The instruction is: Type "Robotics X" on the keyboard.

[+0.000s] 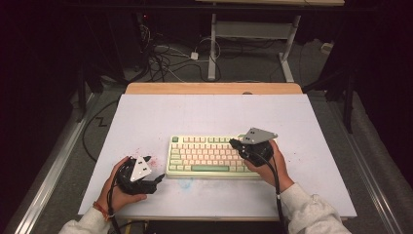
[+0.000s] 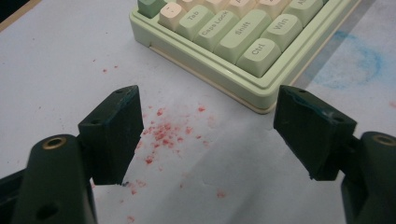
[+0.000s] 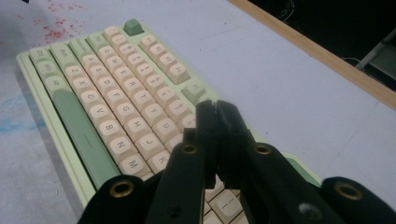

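In the right gripper view, the closed black right gripper (image 3: 215,109) hides some cream keys of the pale green keyboard (image 3: 70,112). The left gripper view's edge cuts that keyboard off. High-view legends are too small to read.

a white counter (image 1: 160,112) is taking up the middle of the high view, with a strip of bare wood (image 1: 214,88) running along its far edge. red specks (image 2: 161,133) are dotting the white surface, and a faint blue smudge (image 2: 359,63) is showing well apart from them. beyond the far edge, a tangle of cables (image 1: 163,61) is lying on the grey floor (image 1: 253,66), and the pale metal legs of another desk (image 1: 213,46) are standing behind it. a dark cable (image 1: 92,129) is trailing down the floor at the left.
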Demonstrator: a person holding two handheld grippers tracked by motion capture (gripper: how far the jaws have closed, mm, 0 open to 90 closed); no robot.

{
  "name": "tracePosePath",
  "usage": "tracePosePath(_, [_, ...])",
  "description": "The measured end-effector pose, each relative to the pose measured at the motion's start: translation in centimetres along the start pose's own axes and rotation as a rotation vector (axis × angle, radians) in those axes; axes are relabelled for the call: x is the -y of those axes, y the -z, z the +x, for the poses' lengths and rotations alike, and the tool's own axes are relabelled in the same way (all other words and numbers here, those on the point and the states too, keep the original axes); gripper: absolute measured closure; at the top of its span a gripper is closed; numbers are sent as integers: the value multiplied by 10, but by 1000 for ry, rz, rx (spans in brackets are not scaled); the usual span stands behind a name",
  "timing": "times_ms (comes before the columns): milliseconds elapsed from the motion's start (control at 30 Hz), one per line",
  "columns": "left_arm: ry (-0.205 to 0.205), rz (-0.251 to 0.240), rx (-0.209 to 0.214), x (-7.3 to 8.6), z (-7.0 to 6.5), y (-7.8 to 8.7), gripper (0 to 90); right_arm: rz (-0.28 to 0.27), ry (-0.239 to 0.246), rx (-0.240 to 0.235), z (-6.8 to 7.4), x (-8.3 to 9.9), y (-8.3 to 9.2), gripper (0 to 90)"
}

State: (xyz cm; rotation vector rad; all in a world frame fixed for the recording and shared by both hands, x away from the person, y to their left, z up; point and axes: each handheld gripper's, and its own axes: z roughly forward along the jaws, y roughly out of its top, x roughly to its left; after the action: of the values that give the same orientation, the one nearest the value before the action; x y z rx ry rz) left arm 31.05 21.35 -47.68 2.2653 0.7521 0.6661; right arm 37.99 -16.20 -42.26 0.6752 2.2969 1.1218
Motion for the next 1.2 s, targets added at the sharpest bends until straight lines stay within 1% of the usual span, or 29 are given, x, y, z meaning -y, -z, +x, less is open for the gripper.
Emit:
tracePosePath(33, [0,3,-7,0,0,0,235,-2,-8,1,0,0,1,863])
tracePosePath(133, [8,3,-6,0,0,0,237,-19,-7,8,-2,0,6,822])
tracePosePath(200, [17,-1,-2,0,1,0,237,-30,-13,14,-3,1,10,760])
tracePosePath(400, [37,-10,7,0,3,2,237,-84,-26,39,-4,4,26,502])
tracePosePath(467, [38,-10,2,0,3,2,234,-96,-32,44,-4,6,31,429])
tracePosePath(533, [39,-11,5,-1,4,3,232,-107,-27,69,-3,10,36,383])
tracePosePath(567, [40,-9,2,-1,4,3,232,-117,-25,73,-4,12,39,349])
tracePosePath(600, [44,-5,1,-1,4,3,232,-123,-33,83,-4,14,41,312])
tracePosePath(700, [46,-1,1,-1,4,4,242,-134,-36,114,-4,21,49,275])
tracePosePath(767, [47,5,3,-1,5,3,278,-138,-37,131,-4,25,54,262])
tracePosePath(800, [32,3,5,-1,4,5,300,-141,-40,140,-3,28,56,256])
tracePosePath(867, [33,1,12,-2,4,5,326,-144,-42,158,-3,32,61,251])
tracePosePath(900, [25,-4,11,-2,5,6,339,-146,-49,162,-3,35,63,246])
tracePosePath(967, [26,-3,18,-3,6,6,374,-149,-50,170,-3,41,67,239])
tracePosePath(1000, [45,-2,29,-3,5,7,404,-141,-44,183,-3,43,69,240])
tracePosePath(1067, [56,-1,43,-4,7,8,504,-135,-41,205,-2,49,73,240])
tracePosePath(1100, [61,-5,62,-4,8,9,547,-132,-44,209,-2,53,75,240])
tracePosePath(1167, [58,4,84,-5,10,9,646,-113,-49,216,-1,60,78,240])
tracePosePath(1200, [58,4,84,-5,10,9,698,-106,-52,216,0,64,79,240])
